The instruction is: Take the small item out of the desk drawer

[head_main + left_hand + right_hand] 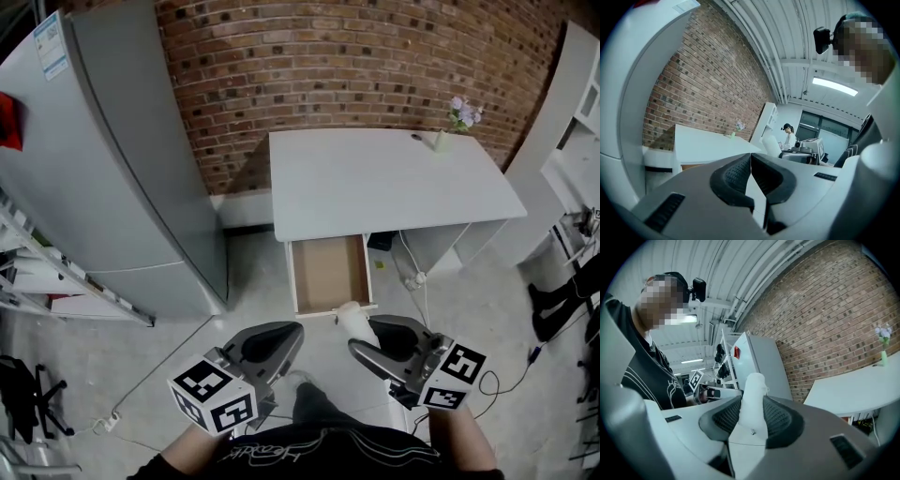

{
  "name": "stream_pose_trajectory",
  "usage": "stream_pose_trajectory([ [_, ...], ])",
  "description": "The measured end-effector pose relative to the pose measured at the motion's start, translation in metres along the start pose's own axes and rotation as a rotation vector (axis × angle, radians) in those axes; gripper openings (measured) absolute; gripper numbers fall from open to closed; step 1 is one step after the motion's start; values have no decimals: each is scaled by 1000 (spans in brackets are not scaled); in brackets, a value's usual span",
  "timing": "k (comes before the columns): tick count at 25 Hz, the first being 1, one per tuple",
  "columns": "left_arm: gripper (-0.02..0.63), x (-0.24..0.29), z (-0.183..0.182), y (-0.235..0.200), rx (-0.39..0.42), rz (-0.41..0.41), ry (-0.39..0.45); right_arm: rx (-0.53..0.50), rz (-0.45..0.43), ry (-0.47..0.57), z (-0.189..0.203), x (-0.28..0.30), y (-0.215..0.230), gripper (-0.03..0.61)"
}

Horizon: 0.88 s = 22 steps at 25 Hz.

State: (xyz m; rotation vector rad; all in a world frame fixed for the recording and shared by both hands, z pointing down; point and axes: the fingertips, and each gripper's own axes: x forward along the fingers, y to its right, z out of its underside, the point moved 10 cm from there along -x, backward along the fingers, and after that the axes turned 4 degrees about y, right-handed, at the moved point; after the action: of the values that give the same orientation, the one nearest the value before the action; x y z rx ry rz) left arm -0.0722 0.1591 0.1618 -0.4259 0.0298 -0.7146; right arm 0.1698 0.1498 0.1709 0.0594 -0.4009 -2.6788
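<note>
Holding the small item above the front edge of the open drawer, the right gripper has its ribbed black fingers clamped on it: a smooth, white, rounded piece, upright between them. The lift-out looks nearly done; next probably comes carrying it to the pale matte table and releasing gently. The left gripper is empty, fingers pressed together. Bare brown board lines the drawer.

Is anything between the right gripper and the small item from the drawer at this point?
Nothing visible does. The right gripper is shut on the white item, which sticks out past the jaw tips. In the head view it is held near the front edge of the open drawer, with nothing over or around it.
</note>
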Motion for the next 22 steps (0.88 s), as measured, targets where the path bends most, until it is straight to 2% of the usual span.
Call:
stream_pose_trajectory([
  [10, 21, 14, 2, -2, 4, 30, -18, 17, 17, 13, 5, -1, 10, 156],
  [22, 21, 10, 7, 18, 20, 32, -20, 16, 5, 21, 5, -14, -4, 155],
])
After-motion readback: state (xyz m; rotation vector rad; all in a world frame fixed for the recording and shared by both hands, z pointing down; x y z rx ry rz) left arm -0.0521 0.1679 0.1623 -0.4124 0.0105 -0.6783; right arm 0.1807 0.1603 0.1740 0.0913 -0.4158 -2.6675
